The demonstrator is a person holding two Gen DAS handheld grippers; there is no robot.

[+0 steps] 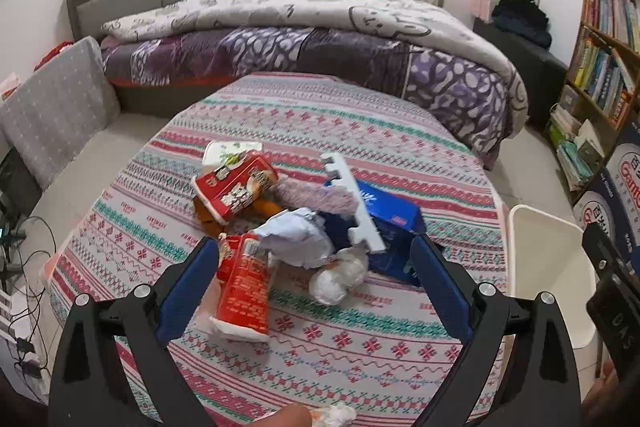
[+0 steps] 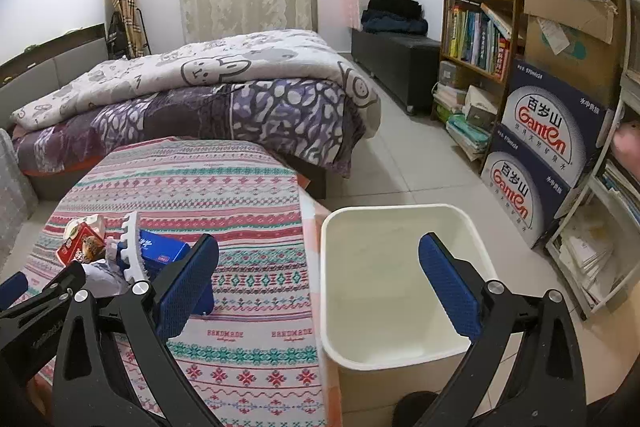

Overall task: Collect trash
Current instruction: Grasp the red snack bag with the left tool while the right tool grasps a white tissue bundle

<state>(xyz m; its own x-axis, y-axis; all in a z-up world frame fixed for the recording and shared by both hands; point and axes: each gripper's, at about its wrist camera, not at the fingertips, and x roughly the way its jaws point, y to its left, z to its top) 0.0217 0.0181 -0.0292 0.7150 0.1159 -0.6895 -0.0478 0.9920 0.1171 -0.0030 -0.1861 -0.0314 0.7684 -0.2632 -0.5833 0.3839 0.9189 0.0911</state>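
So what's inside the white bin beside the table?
Nothing that shows: in the right wrist view the white bin has bare inner walls and a bare floor. Its near inner wall hides behind the rim, and the right gripper jaws cover part.

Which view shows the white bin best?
The right wrist view: the bin sits nearly whole between the open right gripper fingers, its inside visible and bare as far as can be seen. The left wrist view catches only part of it at the right edge, beside the table.
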